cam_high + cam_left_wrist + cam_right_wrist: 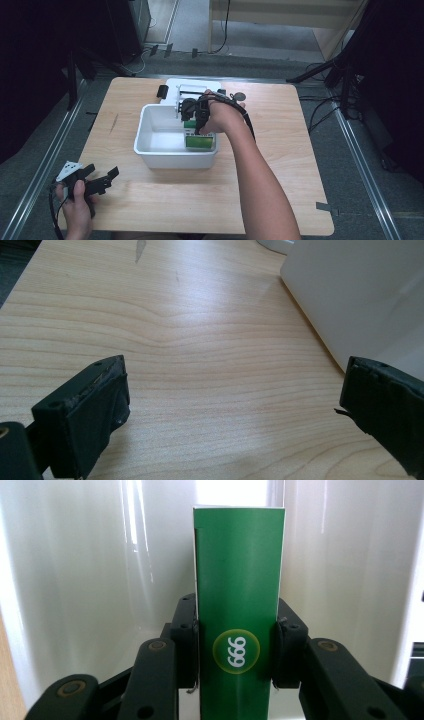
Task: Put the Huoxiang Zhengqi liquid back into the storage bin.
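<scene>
Clearly, "999" is printed on the green box, which is pinched by the right gripper inside the white bin; the left gripper is spread.

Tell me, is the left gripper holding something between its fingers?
No. In the left gripper view, the left gripper has its fingers wide apart, with bare wooden table between them.

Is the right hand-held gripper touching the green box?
Touching. The right gripper view shows the right hand-held gripper with both pads pressed flat against the sides of the green box.
</scene>
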Motion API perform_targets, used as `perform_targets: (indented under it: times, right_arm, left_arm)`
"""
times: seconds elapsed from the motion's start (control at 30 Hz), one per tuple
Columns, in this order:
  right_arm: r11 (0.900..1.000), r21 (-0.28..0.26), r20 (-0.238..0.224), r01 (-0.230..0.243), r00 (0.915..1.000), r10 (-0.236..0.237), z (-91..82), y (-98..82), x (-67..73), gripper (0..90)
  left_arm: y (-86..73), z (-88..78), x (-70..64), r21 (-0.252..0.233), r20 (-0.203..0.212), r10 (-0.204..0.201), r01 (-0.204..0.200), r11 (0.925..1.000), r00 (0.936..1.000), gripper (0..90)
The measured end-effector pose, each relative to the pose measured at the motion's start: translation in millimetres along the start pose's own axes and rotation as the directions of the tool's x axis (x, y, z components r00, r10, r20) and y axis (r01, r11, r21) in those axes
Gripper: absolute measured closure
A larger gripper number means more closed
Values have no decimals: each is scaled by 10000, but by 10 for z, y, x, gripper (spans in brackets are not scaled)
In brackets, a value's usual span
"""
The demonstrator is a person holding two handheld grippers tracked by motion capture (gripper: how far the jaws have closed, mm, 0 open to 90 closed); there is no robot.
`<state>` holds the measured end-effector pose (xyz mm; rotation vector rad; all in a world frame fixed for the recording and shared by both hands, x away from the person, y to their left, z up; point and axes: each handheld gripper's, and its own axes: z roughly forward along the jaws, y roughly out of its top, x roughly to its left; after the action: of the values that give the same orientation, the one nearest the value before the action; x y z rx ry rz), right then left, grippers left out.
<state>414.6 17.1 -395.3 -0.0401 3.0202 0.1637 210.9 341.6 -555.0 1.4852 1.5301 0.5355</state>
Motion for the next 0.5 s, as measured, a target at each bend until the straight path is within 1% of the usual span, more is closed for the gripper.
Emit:
perform_targets:
  times: [0.2, 0.23, 0.33, 0.4, 0.43, 0.47, 0.5]
  right_arm:
    - [9998, -105, -51, -147, 9999, 147, -10, 5, -3, 615]
    - [9982, -424, -90, -420, 9991, 417, -50, 1, -8, 599]
    - [9933, -814, -100, -817, 9967, 811, -128, -18, -31, 582]
    - [9887, -1116, -156, -1002, 9950, 990, -193, -34, -36, 564]
    - [9864, -1298, -146, -1006, 9949, 995, -222, -43, -38, 543]
    - [9830, -1438, -134, -1142, 9935, 1134, -251, -53, -33, 522]
    - [9813, -1484, -118, -1228, 9924, 1224, -284, -67, -37, 524]
  left_arm:
    - [0, 1, 1, 0, 0, -6, 6, 10000, 10000, 6]
    - [0, -1, 2, -9, 2, -29, 29, 10000, 10000, 6]
    - [0, -2, 5, -22, 19, -95, 95, 10000, 10000, 6]
    - [0, 1, 2, -12, 21, -96, 96, 10000, 10000, 6]
    - [0, 1, 3, 3, 12, -87, 87, 10000, 10000, 6]
    - [1, 0, 7, 37, 11, -63, 63, 10000, 10000, 6]
    - [1, 0, 7, 37, 11, -63, 63, 10000, 10000, 6]
